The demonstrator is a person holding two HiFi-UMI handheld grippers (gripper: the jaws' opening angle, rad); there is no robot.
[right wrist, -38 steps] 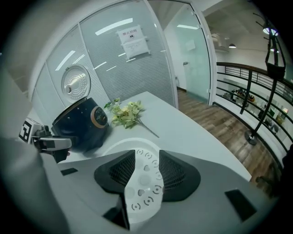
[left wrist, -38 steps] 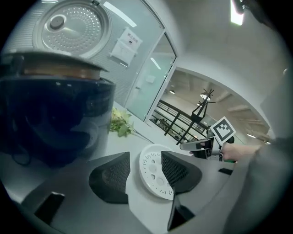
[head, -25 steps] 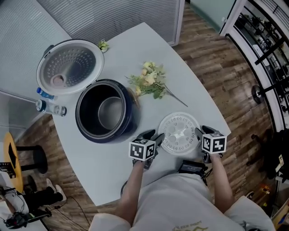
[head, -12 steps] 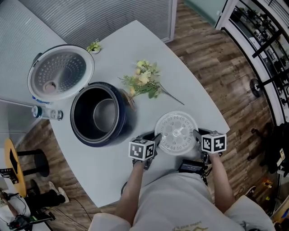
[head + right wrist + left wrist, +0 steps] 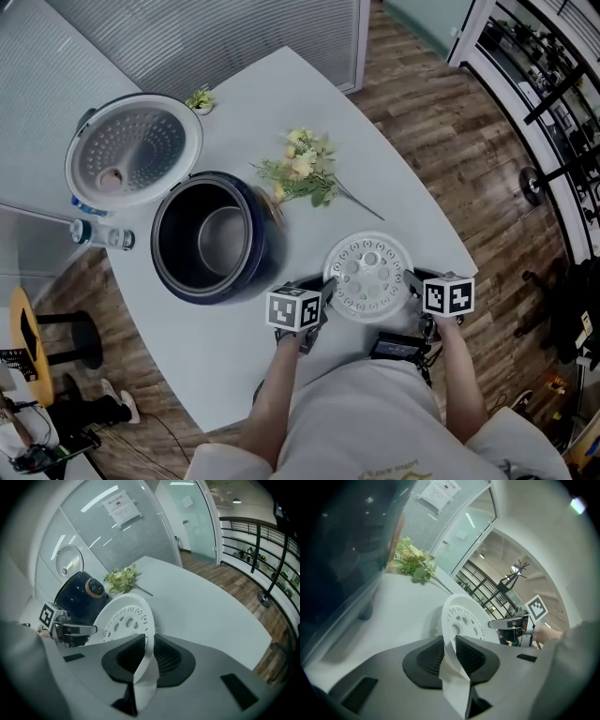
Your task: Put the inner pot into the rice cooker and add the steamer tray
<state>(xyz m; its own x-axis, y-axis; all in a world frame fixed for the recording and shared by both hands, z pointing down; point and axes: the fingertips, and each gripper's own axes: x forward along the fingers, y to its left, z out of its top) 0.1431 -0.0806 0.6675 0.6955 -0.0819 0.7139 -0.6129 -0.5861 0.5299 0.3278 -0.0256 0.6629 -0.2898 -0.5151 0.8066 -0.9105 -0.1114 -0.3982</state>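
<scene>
Now the white steamer tray sits directly between the two grippers, with its holed face up. It is low over the pale worktop, at the edge close to the person. I cannot tell whether it rests on the worktop or is a little above it.

The left gripper has the left rim of the steamer tray between its jaws. These jaws have just been closing, and in the left gripper view the dark pads press on both faces of the thin rim. The right gripper takes the opposite rim in the same way. Its jaws have also just been closing, and they now stand narrow, clamped on the edge of the steamer tray. Both grippers point down and toward each other across the disc.

Beyond the left gripper, further from the person, stands the dark blue rice cooker. It is open, and the metal inner pot is already inside it. Its round lid is swung back on the far side. A bunch of pale flowers lies on the worktop beyond the steamer tray, apart from it. A small bottle lies just beside the rice cooker, on the side away from the grippers.
</scene>
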